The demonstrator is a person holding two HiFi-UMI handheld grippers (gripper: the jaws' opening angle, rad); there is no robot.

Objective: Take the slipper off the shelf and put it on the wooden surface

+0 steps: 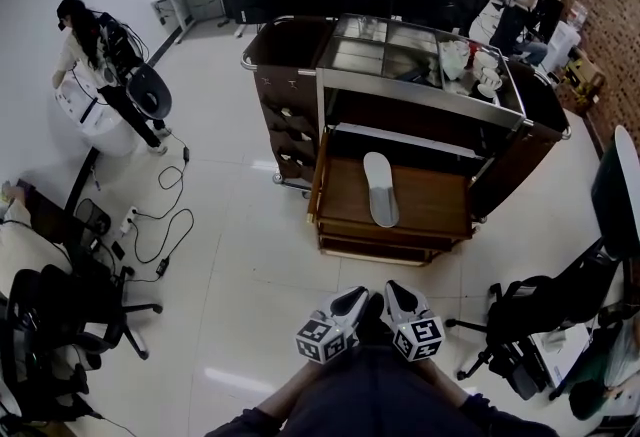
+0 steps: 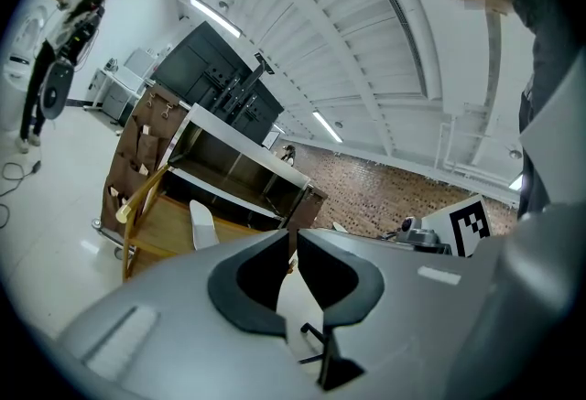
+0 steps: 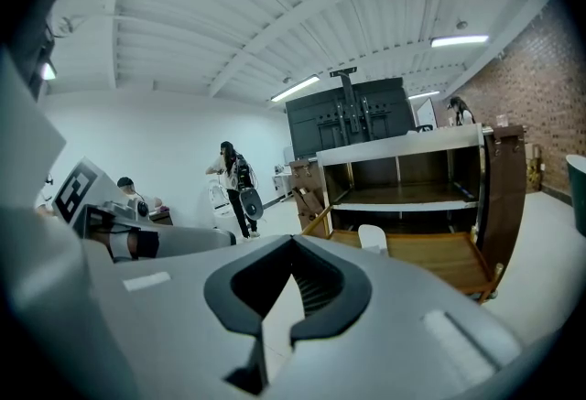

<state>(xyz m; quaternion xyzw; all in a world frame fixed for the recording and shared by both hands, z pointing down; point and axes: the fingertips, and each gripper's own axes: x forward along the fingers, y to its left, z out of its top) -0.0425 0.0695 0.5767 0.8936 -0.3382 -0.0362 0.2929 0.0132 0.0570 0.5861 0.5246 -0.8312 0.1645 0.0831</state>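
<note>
The left gripper [image 2: 293, 241] has its jaws drawn together, with only a thin slit between the tips and nothing caught in it. The right gripper [image 3: 293, 247] is likewise pressed fully closed and empty. In the head view I see both held side by side close to my body, above the pale floor [image 1: 250, 265], well apart from the cart [image 1: 285, 115].

The slipper [image 1: 380, 188] lies flat on the wooden surface [image 1: 435, 200], the low pull-out board at the front of the cart. It sits left of the board's middle and touches nothing else.

Appearance of the slipper:
- Colour: pale, white to light grey, standing out clearly against the brown wood.
- Shape: long and narrow with both ends rounded. The far end looks slightly broader than the near end.
- Orientation: lengthwise, running from the shelf side toward the board's front edge. The far end is near the pale shelf [image 1: 400, 137] and the near end stops short of the front rim.
- Surface: a lighter centre with a darker outline along the edge. I cannot make out finer detail.

From both gripper views the slipper shows as a small upright pale patch on the wood, beyond the closed jaw tips.

The cart has dark brown side panels and a metal-framed top.
</note>
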